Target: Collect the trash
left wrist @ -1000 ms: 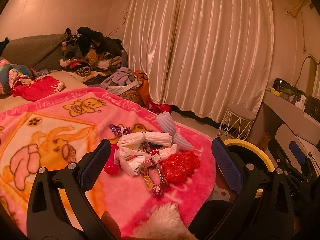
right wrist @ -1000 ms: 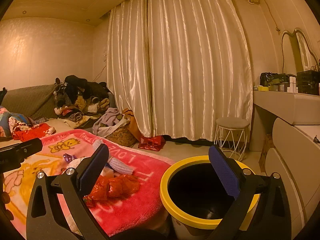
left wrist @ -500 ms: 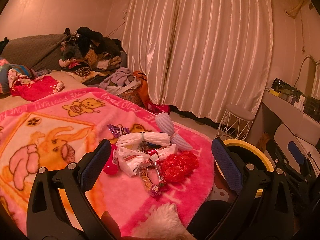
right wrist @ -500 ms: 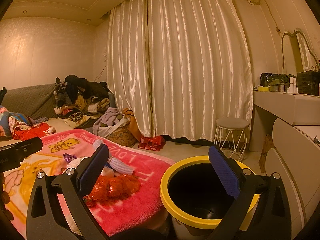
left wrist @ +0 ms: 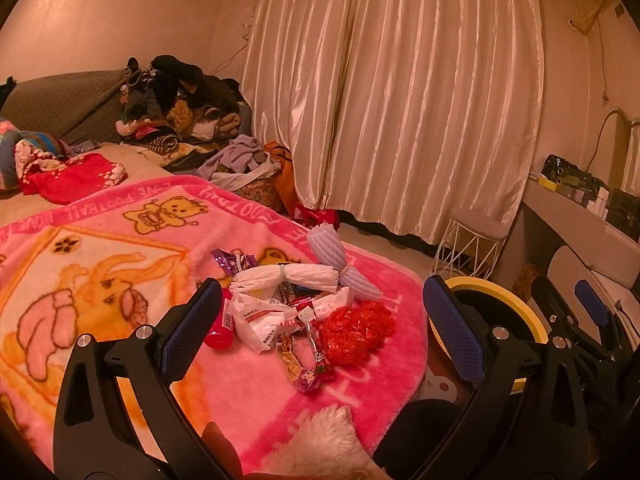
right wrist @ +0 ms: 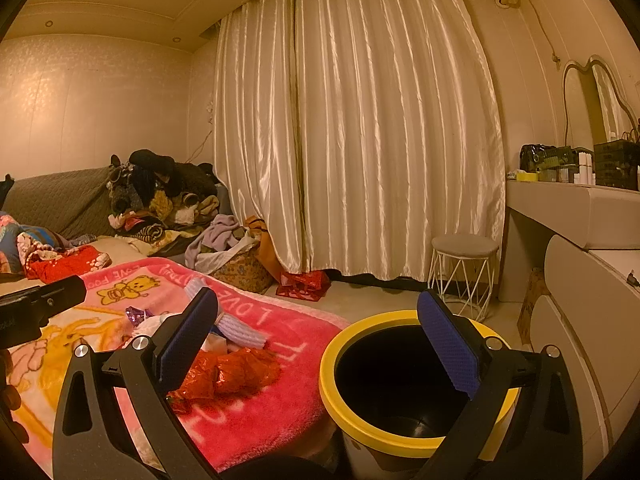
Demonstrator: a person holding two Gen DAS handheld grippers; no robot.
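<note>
A heap of trash lies on the pink blanket (left wrist: 100, 280): white wrappers (left wrist: 264, 316), a crumpled red wrapper (left wrist: 356, 330), a white foam net (left wrist: 286, 276), a pale ribbed foam sleeve (left wrist: 340, 260), a purple wrapper (left wrist: 232, 262), a small red bottle (left wrist: 220, 332). My left gripper (left wrist: 322, 332) is open and empty, held above and short of the heap. My right gripper (right wrist: 318, 344) is open and empty, over the bed edge beside the yellow-rimmed black bin (right wrist: 360, 420). The red wrapper (right wrist: 236, 372) also shows in the right wrist view.
A pile of clothes (left wrist: 180, 112) sits at the far end of the bed. A wire stool (right wrist: 462, 276) stands by the curtain (right wrist: 360, 140). A white dresser (right wrist: 580, 220) is at the right. A laundry basket (right wrist: 240, 268) is beside the bed.
The left wrist view has shifted very slightly; the trash heap sits a touch lower left. The right gripper has not moved.
</note>
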